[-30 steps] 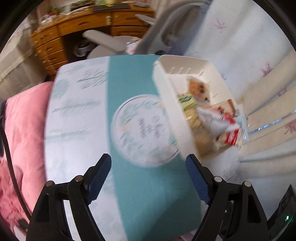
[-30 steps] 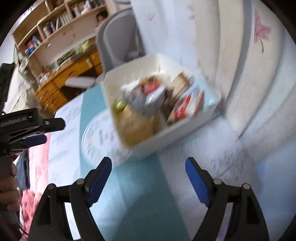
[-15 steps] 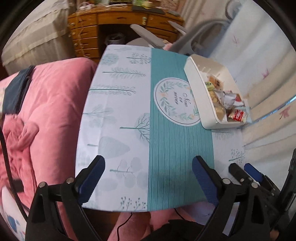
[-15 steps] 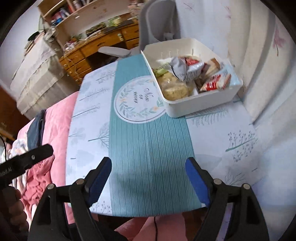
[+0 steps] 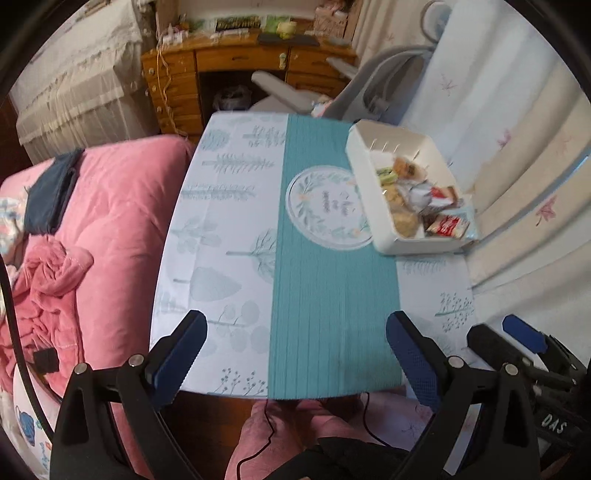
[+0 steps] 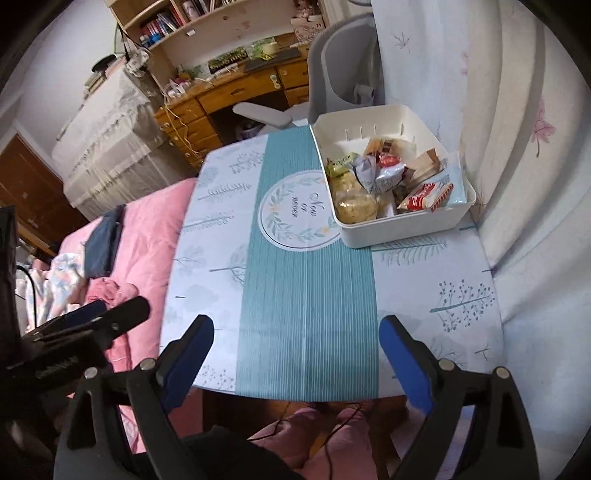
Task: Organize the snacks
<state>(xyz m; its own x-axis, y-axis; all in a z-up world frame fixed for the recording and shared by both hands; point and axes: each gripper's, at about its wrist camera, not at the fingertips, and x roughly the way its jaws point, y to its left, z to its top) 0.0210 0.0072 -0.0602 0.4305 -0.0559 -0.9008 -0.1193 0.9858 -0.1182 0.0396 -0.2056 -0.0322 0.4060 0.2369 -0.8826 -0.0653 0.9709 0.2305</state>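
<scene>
We are in a bedroom of a home. A bed with a pink quilt [image 5: 122, 206] and rumpled clothes lies just beside a small table under a printed tablecloth [image 6: 306, 280] of teal and white. Beyond the table stands a wooden desk [image 6: 225, 99] with drawers (its top crowded with small things we cannot make out), and above it a bookshelf [image 6: 173, 22] holds rows of books. A grey desk chair [image 6: 343, 74] sits at the desk. Pale curtains [image 6: 517, 122] with pink flowers hang along the table's right side. A cloth-covered cabinet [image 5: 77, 92] stands near the desk.
</scene>
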